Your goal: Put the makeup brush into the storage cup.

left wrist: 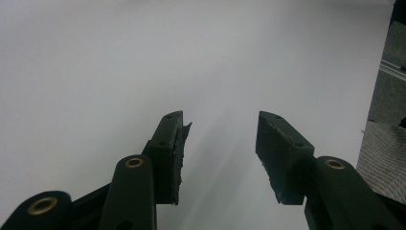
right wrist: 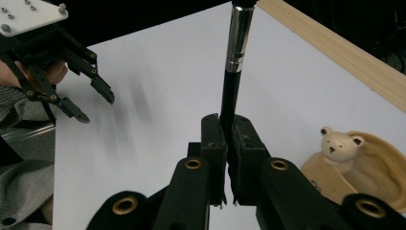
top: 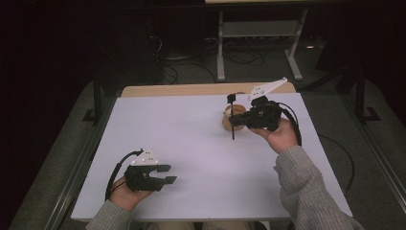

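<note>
Jaws of the right gripper [right wrist: 229, 158] are pinching a thin black brush handle [right wrist: 233, 72], which is standing up out of the clamp with a silver metal band near its far end. In the high view the same brush [top: 232, 117] is showing as a slim dark stick held by the right gripper [top: 239, 120] at the far right part of the bench [top: 191, 143], its long axis running almost straight away from the person, one end pointing at the far edge and the other hanging toward the near side. Just beside it a small wooden dish [right wrist: 368, 163] with a pale bear figure [right wrist: 337, 141] is sitting on the white surface. The left gripper [top: 165, 175] is resting low at the near left corner, well apart, its jaws spread wide with nothing between them.
</note>
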`<state>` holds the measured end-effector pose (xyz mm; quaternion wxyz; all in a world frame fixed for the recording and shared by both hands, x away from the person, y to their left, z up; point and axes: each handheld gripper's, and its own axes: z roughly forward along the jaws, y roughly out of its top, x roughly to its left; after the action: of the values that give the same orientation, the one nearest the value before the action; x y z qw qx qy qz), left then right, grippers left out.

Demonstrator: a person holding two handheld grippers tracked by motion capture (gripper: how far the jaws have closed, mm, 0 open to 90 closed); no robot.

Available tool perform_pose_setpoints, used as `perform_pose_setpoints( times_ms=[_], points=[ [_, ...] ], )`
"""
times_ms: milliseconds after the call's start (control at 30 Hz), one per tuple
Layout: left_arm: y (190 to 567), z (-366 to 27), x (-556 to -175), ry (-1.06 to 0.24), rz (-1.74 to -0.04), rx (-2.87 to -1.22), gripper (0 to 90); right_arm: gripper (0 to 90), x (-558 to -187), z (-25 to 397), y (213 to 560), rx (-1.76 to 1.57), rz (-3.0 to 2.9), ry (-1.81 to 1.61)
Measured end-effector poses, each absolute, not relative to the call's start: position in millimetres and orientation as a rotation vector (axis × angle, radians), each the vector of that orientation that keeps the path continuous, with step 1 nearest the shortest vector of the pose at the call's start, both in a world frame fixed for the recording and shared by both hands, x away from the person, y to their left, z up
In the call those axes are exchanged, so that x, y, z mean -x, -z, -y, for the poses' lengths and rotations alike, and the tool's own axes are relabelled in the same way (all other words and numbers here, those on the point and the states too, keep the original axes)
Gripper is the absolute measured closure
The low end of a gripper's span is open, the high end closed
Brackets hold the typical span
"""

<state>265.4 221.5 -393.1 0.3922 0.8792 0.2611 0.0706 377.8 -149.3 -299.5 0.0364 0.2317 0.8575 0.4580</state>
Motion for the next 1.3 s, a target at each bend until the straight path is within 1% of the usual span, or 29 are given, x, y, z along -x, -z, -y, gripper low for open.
perform_pose_setpoints(
  times_ms=[400, 600, 700, 967, 1300],
  points=[
    [392.4, -226.2, -265.1, -0.193, -0.684, -2.216, 50.9, 84.4, -398.4, 150.9, 282.0, -0.739, -2.567, -1.382],
    [392.0, -226.9, -265.5, -0.193, -0.688, -2.209, 50.3, 84.4, -413.6, 152.1, 275.7, -0.777, -2.537, -1.365],
    [391.3, -227.5, -266.7, -0.179, -0.689, -2.192, 48.4, 84.4, -427.0, 154.1, 273.1, -0.811, -2.522, -1.323],
    [390.4, -230.6, -267.2, -0.178, -0.691, -2.173, 48.0, 84.4, -445.8, 158.8, 270.7, -0.869, -2.493, -1.306],
    [388.1, -236.1, -268.5, -0.176, -0.694, -2.146, 46.4, 84.4, -461.5, 162.6, 279.8, -0.946, -2.456, -1.322]
  ],
)
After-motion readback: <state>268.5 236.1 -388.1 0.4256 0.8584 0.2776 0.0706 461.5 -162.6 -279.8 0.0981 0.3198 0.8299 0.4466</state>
